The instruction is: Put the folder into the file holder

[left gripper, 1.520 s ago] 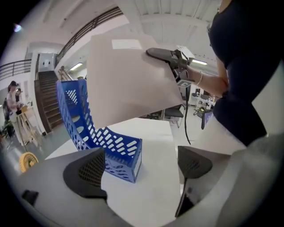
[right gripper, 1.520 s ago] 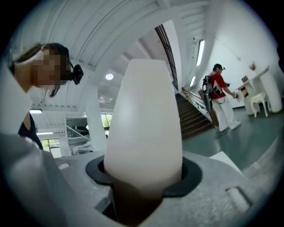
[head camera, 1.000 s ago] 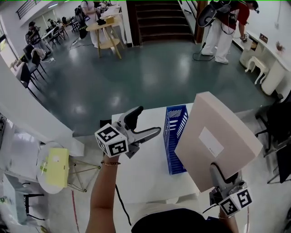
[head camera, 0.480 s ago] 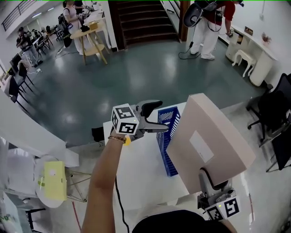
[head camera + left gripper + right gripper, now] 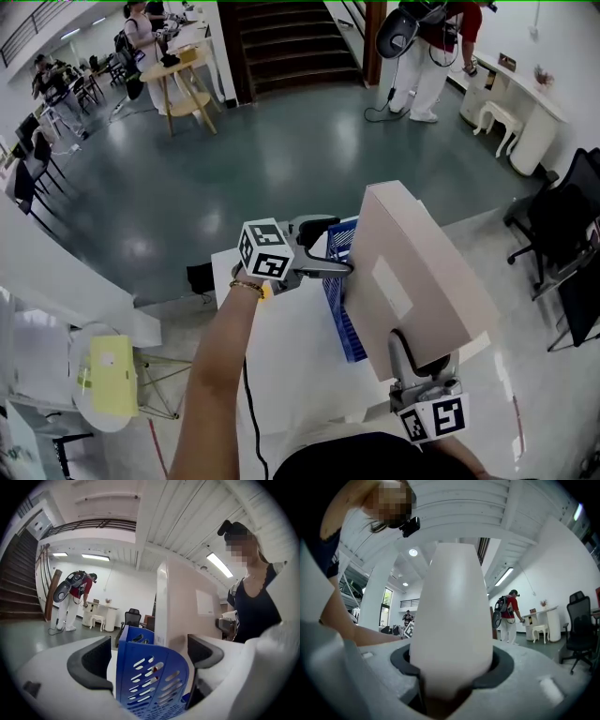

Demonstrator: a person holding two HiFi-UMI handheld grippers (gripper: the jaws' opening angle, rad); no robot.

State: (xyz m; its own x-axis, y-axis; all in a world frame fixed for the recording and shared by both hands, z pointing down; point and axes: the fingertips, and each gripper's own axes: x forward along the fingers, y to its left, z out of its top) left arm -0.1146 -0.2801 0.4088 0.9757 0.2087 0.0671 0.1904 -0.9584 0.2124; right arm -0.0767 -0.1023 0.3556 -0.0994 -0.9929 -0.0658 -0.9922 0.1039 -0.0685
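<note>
The right hand-held gripper [image 5: 412,354] is clamped on the folder [image 5: 412,272], its 2 jaws pressed on the folder's broad faces at the lower corner nearest the person; in the right gripper view the pale folder [image 5: 452,620] fills the gap between the dark pads. The folder is held off the bench [image 5: 281,366], standing on edge and leaning to the right, with its long axis running from the gripper up and away from the person. Its narrow edge faces left toward the blue file holder [image 5: 343,323], and its broad face with 1 white label [image 5: 389,289] is turned up and to the right. The folder's lower left side hangs just over the file holder. The left hand-held gripper [image 5: 342,246] points level at the file holder's end, jaws apart, with the perforated end wall [image 5: 152,681] between them. A strip of bench shows between the left pad and that wall; contact on the right side cannot be told.
</note>
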